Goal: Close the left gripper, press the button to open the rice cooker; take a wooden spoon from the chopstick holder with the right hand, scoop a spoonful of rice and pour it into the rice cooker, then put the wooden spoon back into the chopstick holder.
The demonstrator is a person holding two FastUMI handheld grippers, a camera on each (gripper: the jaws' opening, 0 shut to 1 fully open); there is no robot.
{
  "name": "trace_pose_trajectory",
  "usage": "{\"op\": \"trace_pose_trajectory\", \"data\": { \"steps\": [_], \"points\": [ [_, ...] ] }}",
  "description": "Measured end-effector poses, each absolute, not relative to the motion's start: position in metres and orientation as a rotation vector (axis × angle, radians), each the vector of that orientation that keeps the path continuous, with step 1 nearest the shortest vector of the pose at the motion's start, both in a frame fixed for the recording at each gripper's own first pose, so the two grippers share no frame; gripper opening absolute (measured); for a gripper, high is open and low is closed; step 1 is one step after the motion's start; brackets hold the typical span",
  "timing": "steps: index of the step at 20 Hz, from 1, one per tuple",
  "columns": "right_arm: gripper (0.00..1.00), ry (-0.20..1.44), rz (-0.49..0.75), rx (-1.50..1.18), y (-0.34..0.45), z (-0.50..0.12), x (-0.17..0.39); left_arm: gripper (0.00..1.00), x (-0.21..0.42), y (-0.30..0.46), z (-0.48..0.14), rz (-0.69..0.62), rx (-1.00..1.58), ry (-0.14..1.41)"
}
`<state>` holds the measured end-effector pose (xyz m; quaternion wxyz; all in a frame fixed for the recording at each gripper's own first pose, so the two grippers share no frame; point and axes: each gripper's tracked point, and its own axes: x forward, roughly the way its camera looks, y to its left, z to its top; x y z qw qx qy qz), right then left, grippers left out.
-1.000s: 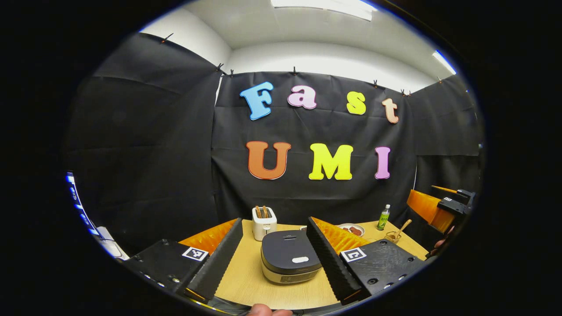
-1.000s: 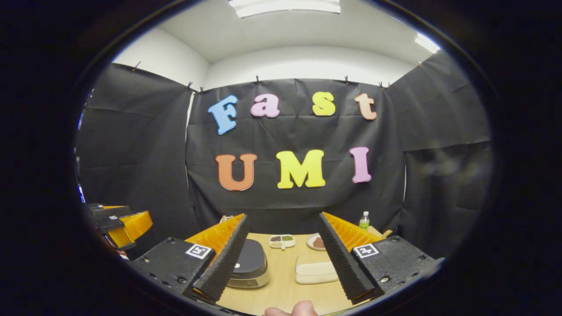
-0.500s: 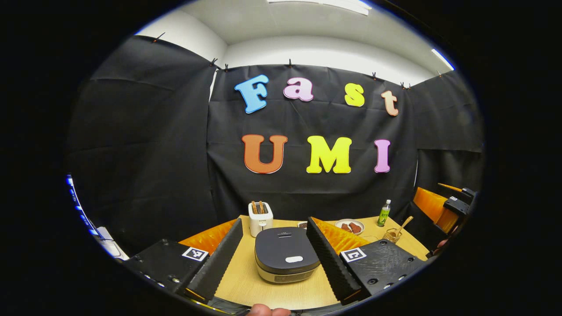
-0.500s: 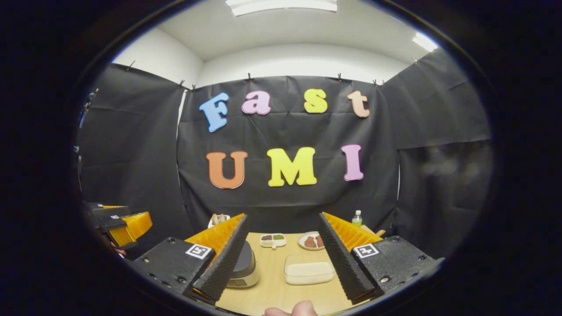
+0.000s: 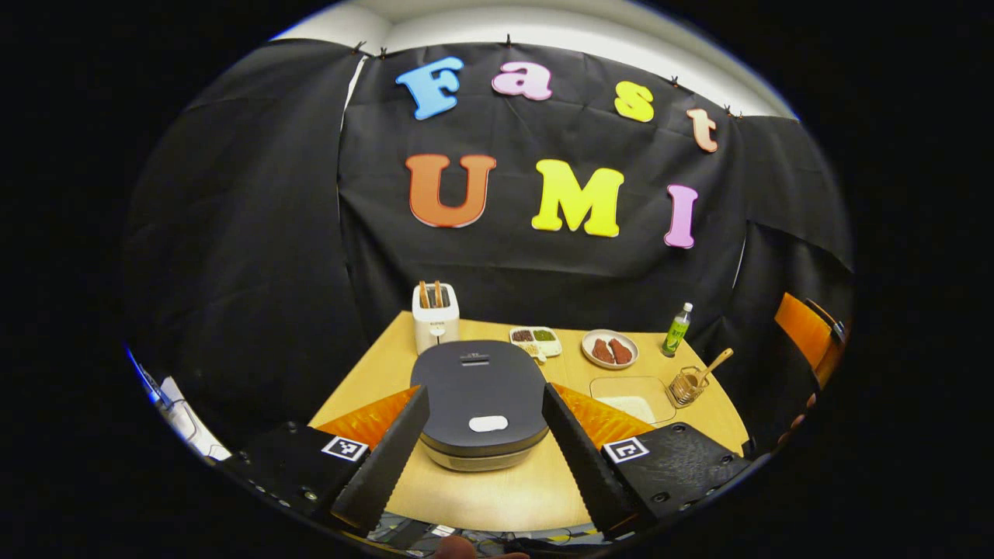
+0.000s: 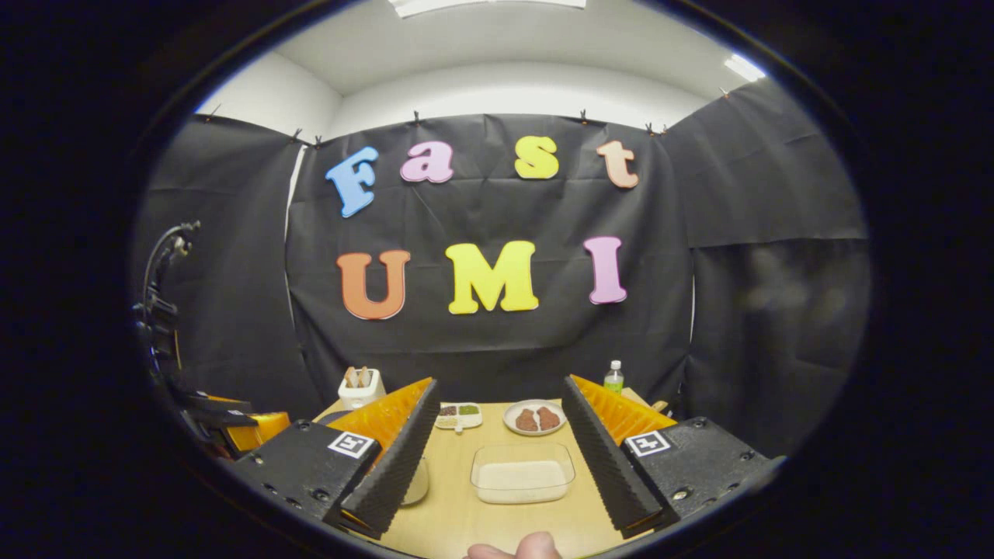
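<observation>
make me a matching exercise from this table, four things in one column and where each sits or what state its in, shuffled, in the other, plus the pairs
Things
1. rice cooker
2. wooden spoon
3. toaster
4. clear rice container

States or places
A. stands in the chopstick holder
B. two slices stick out of the top
C. lid shut, white button on top
D. open-topped, white rice inside

Pairs: 1-C, 2-A, 3-B, 4-D

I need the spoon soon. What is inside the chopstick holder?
The chopstick holder has a wooden spoon standing in it, handle leaning up and out to the right. The spoon's bowl is hidden down inside, and anything else in there is too small to tell.
</observation>
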<state>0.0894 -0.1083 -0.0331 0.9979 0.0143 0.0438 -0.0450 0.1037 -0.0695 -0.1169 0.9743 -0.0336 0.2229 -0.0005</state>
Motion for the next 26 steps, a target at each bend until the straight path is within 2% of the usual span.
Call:
{"op": "trace_pose_trajectory", "data": {
  "steps": [2, 3, 4, 5, 6, 7, 8, 9, 10, 11, 12, 19, 26],
  "points": [
    [1.0, 0.104, -0.097, 0.036, -0.119, -0.039, 0.101, 0.94, 0.118, -0.071, -0.137, 0.008, -0.086, 0.524],
    [1.0, 0.113, -0.098, 0.041, -0.124, -0.042, 0.106, 0.88, 0.124, -0.07, -0.147, 0.016, -0.089, 0.56],
    [1.0, 0.12, -0.1, 0.046, -0.128, -0.044, 0.111, 0.78, 0.129, -0.071, -0.158, 0.022, -0.093, 0.6],
    [1.0, 0.126, -0.102, 0.051, -0.132, -0.046, 0.115, 0.62, 0.133, -0.07, -0.169, 0.027, -0.097, 0.645],
    [1.0, 0.133, -0.106, 0.055, -0.136, -0.049, 0.119, 0.56, 0.136, -0.071, -0.179, 0.026, -0.099, 0.679],
    [1.0, 0.141, -0.108, 0.057, -0.14, -0.052, 0.122, 0.44, 0.143, -0.071, -0.186, 0.032, -0.095, 0.7],
    [1.0, 0.148, -0.109, 0.059, -0.144, -0.054, 0.124, 0.39, 0.151, -0.07, -0.191, 0.039, -0.092, 0.717],
    [1.0, 0.155, -0.112, 0.058, -0.148, -0.057, 0.128, 0.28, 0.156, -0.069, -0.198, 0.047, -0.089, 0.732],
    [1.0, 0.162, -0.115, 0.057, -0.152, -0.059, 0.13, 0.21, 0.161, -0.069, -0.205, 0.045, -0.099, 0.754],
    [1.0, 0.168, -0.119, 0.057, -0.156, -0.061, 0.131, 0.06, 0.162, -0.07, -0.21, 0.042, -0.12, 0.78],
    [1.0, 0.173, -0.122, 0.057, -0.16, -0.064, 0.133, 0.0, 0.162, -0.075, -0.214, 0.027, -0.142, 0.811],
    [1.0, 0.207, -0.132, 0.066, -0.173, -0.077, 0.143, 0.0, 0.167, -0.075, -0.253, 0.011, -0.163, 0.943],
    [1.0, 0.216, -0.133, 0.083, -0.173, -0.082, 0.14, 0.0, 0.161, -0.073, -0.259, 0.006, -0.142, 0.994]
  ]
}}
